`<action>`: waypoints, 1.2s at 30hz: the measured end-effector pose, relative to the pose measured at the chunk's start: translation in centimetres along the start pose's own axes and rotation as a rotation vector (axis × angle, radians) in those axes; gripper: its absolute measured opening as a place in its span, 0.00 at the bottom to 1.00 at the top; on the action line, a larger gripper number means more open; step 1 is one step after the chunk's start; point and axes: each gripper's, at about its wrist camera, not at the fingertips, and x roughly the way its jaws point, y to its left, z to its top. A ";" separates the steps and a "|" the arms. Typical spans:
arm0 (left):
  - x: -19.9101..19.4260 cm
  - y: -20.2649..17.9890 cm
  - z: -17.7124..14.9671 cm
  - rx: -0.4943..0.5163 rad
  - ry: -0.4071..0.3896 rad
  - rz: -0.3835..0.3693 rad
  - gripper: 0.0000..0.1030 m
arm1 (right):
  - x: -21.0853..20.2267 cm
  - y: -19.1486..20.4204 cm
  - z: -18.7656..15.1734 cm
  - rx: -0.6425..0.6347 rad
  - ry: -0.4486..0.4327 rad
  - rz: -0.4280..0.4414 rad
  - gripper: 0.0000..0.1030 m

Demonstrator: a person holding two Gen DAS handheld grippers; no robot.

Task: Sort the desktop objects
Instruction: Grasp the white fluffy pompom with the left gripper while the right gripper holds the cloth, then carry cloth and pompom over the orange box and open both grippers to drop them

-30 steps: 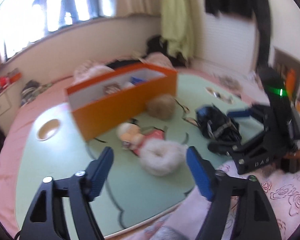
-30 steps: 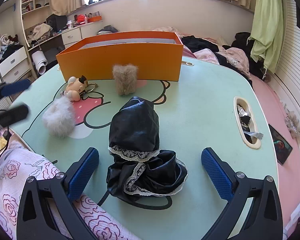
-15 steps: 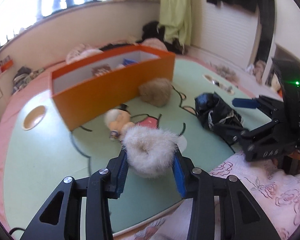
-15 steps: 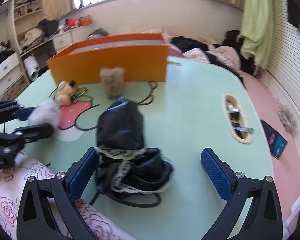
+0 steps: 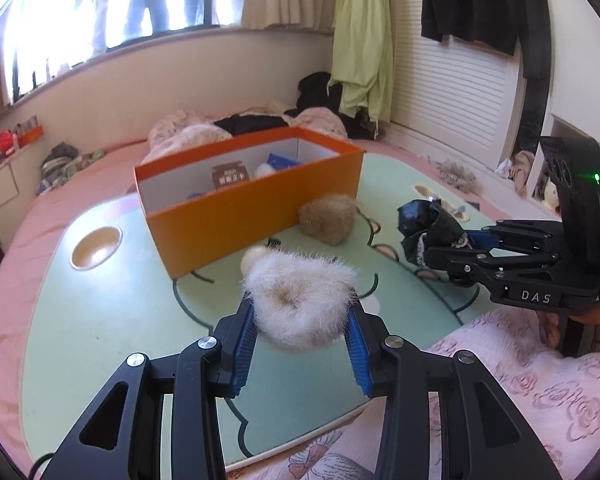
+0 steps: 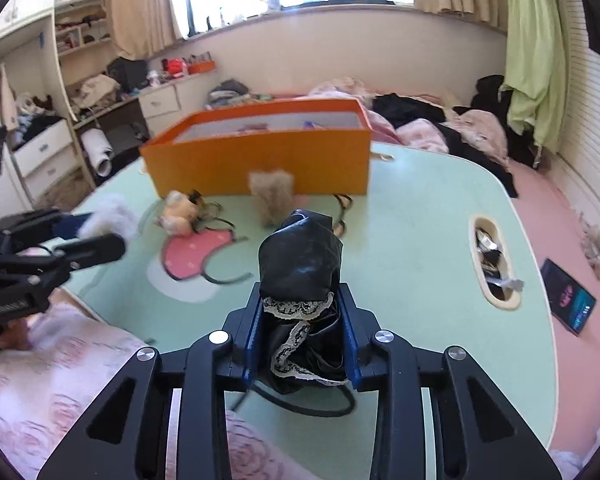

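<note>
The left tool is pinching a white fluffy scrunchie, its blue pads pressed into the fur on both sides; the jaws have just closed on it. The scrunchie looks clear of the pale green worktop, though how far I cannot tell.

The right tool has also just closed, and it grips a black bundle of shiny cloth with cream lace trim. The upper part of the bundle stands up beyond the pads, and the lace and loose folds hang between them. A thin black cord loops from it onto the worktop near the tool.

In the left wrist view the right tool reaches in from the right with the black bundle at its tip. In the right wrist view the left tool comes in from the left with the white fluff.

Farther back on the worktop stands an open orange box with white inner walls, and a few small items lie inside it. A tan furry pouch sits just in front of the box's near wall. To the left of it a small plush doll lies on the worktop's printed cartoon figure. An oval recess on the right side of the worktop holds small clutter.
</note>
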 end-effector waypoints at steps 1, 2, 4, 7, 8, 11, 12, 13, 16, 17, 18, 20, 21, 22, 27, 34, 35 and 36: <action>-0.2 0.1 0.5 -0.001 -0.007 -0.004 0.38 | -0.1 0.1 0.6 0.007 -0.006 0.014 0.33; -0.4 0.3 1.3 -0.004 -0.014 -0.004 0.38 | -0.3 0.2 1.4 0.011 -0.015 0.026 0.33; -0.5 0.7 2.9 -0.019 -0.023 0.000 0.38 | -0.8 0.6 3.3 0.010 -0.043 0.050 0.33; -0.2 1.7 6.3 -0.034 -0.041 0.020 0.38 | -1.5 1.9 7.0 -0.006 -0.101 0.071 0.33; 0.1 2.1 7.4 -0.035 -0.046 0.042 0.38 | -1.3 2.3 8.4 -0.005 -0.118 0.070 0.33; 2.4 4.4 10.4 -0.075 -0.041 0.132 0.38 | 0.8 3.3 12.1 0.010 -0.127 0.059 0.34; 3.4 5.4 11.1 -0.093 -0.038 0.161 0.38 | 2.2 3.6 13.2 0.011 -0.122 0.035 0.34; 4.4 6.3 11.5 -0.106 -0.034 0.195 0.40 | 3.1 3.8 13.7 0.011 -0.115 0.013 0.34; 7.0 7.9 11.1 -0.123 -0.007 0.375 0.67 | 8.0 3.4 14.3 0.032 -0.057 -0.071 0.47; 7.6 8.0 10.7 -0.125 0.004 0.391 0.74 | 9.3 3.0 14.2 0.046 -0.025 -0.087 0.54; 7.9 8.0 10.0 -0.128 0.003 0.387 0.77 | 10.4 2.5 13.8 0.068 0.011 -0.096 0.55; 7.7 7.9 8.9 -0.134 -0.015 0.359 0.79 | 10.9 1.5 12.6 0.120 0.025 -0.068 0.55; 7.4 7.7 8.4 -0.136 -0.026 0.343 0.84 | 10.1 1.3 12.0 0.130 -0.015 -0.053 0.57; 7.0 7.6 8.0 -0.142 -0.037 0.334 0.89 | 9.1 1.4 11.6 0.132 -0.052 -0.052 0.61; 3.9 6.7 6.4 -0.190 -0.104 0.270 0.95 | 4.0 1.9 10.5 0.125 -0.160 -0.033 0.77; 2.2 3.6 2.0 -0.087 -0.021 0.239 0.98 | 1.6 3.5 6.0 0.061 -0.060 -0.047 0.78; 2.2 3.3 1.3 -0.099 -0.009 0.229 0.99 | 1.7 3.3 5.0 0.071 -0.046 -0.066 0.78; 2.4 3.1 0.8 -0.100 0.010 0.217 0.99 | 1.7 3.2 4.2 0.087 -0.033 -0.075 0.78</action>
